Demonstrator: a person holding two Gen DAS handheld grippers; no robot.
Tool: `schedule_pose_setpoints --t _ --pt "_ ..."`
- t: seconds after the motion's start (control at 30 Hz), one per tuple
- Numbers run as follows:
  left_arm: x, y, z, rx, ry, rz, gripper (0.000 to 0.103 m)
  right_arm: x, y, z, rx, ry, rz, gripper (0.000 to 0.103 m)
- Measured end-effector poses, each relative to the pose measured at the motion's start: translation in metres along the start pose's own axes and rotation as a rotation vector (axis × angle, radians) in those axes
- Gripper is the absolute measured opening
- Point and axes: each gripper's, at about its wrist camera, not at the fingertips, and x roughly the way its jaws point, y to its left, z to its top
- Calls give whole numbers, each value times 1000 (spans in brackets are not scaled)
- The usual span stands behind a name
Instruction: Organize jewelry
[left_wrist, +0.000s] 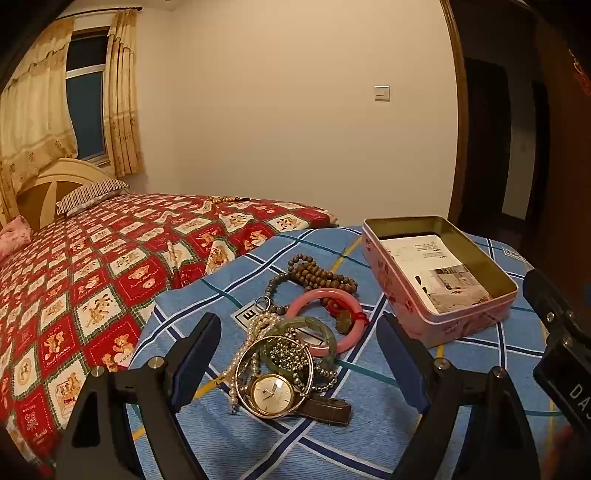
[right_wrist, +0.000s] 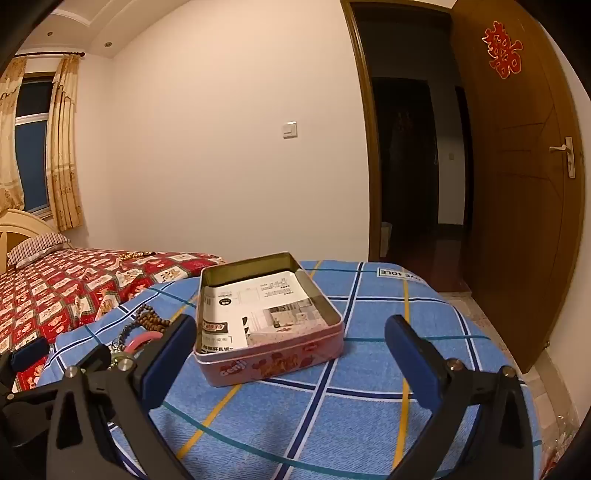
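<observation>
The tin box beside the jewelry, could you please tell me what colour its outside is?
Pink, with reddish print; the tin box shows best in the right wrist view.

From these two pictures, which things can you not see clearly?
- Tin floor: both views, paper covers it.
- Paper's print: too small to read.
- Jewelry pile: right wrist view, left finger hides most.
- Watch strap: left wrist view, partly under the pile.

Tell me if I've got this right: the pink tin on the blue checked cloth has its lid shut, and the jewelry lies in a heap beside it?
Not quite. The pink tin is open, with no lid on it; the right wrist view shows printed paper lying inside. The rest holds: it sits on the blue checked cloth, and the jewelry heap lies beside it, as the left wrist view shows.
</observation>
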Motion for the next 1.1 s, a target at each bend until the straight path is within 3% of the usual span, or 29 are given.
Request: schedule_pose_setpoints --t 1.1 --pt "2 2 -1 -6 15 -16 86 2 -2 0 -8 1 -7 103"
